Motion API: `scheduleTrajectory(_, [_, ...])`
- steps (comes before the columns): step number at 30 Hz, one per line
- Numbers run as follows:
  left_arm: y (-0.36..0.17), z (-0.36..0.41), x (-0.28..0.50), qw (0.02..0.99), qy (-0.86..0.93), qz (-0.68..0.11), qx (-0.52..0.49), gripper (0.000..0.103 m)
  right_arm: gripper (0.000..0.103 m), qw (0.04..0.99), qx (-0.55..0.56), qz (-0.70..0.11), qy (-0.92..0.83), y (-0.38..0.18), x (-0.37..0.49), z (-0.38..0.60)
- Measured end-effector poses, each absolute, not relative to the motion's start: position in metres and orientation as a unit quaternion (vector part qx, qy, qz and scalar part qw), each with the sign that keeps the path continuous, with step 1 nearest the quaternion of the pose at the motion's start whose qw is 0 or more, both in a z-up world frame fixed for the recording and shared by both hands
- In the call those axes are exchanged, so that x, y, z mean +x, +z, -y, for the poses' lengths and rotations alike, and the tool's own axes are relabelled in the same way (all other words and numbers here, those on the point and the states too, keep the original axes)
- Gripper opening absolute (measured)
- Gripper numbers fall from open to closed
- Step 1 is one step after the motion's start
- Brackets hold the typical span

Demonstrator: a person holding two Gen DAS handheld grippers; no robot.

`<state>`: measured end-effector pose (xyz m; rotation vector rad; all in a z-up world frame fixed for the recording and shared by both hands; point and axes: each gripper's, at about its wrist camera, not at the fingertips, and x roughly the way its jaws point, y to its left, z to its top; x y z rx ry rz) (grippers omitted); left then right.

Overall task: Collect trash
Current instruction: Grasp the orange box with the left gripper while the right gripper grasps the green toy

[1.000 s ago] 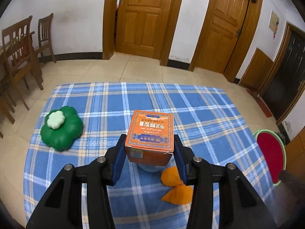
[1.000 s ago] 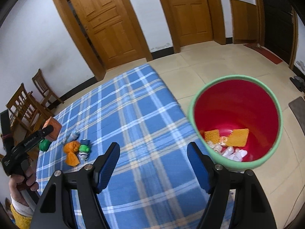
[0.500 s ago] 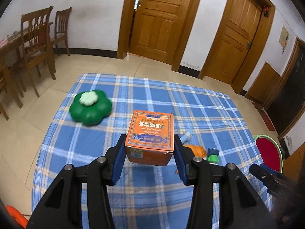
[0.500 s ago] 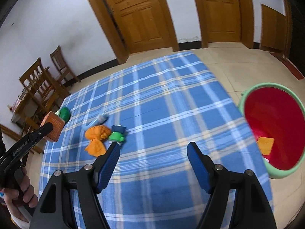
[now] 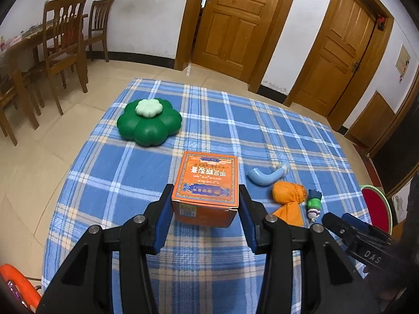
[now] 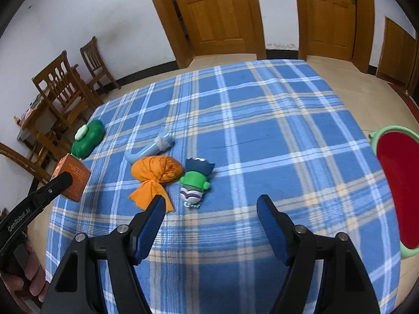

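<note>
Two grippers work over a blue plaid cloth (image 6: pixel 262 120). Left gripper (image 5: pixel 205 204) pinches an orange box (image 5: pixel 208 185) at frame center, lifted above the cloth, printed top up, its text upside down. Right gripper (image 6: pixel 210 209) hangs spread and empty. Ahead of it lie an orange bundle (image 6: pixel 155 172), a green toy (image 6: pixel 195 181) and a blue tube (image 6: pixel 150 149), its long axis running lower left to upper right. Bin (image 6: pixel 398 196) at right edge shows only its red inside.

Ahead of the right tongs (image 6: pixel 210 209) the table (image 6: pixel 288 130) lies bare toward the red bin (image 6: pixel 398 183) (right edge); to their left an orange cloth bundle (image 6: pixel 157 172), green toy (image 6: pixel 195 183) and blue tube (image 6: pixel 152 149) crowd together.
</note>
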<state>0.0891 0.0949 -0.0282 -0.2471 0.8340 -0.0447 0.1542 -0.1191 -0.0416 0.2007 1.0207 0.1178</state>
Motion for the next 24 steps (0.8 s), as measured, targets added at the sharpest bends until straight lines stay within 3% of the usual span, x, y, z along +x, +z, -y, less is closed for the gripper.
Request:
scheduleTrajectory(5, [-0.033, -0.096, 0.089, 0.905, -0.015, -0.408, -0.117, 0.047, 0.067, 0.866, 0.084, -0.489, 0.066, -0.046, 0.161, 0.107])
scheduleTrajectory(16, [-0.034, -0.097, 0.09, 0.904, -0.015, -0.41, -0.118, 0.047, 0.03, 0.865, 0.068, -0.492, 0.067, -0.057, 0.169, 0.1])
scheduleTrajectory(24, [-0.031, -0.091, 0.087, 0.905, -0.016, -0.409, -0.114, 0.047, 0.029, 0.867, 0.078, -0.487, 0.074, -0.055, 0.162, 0.11])
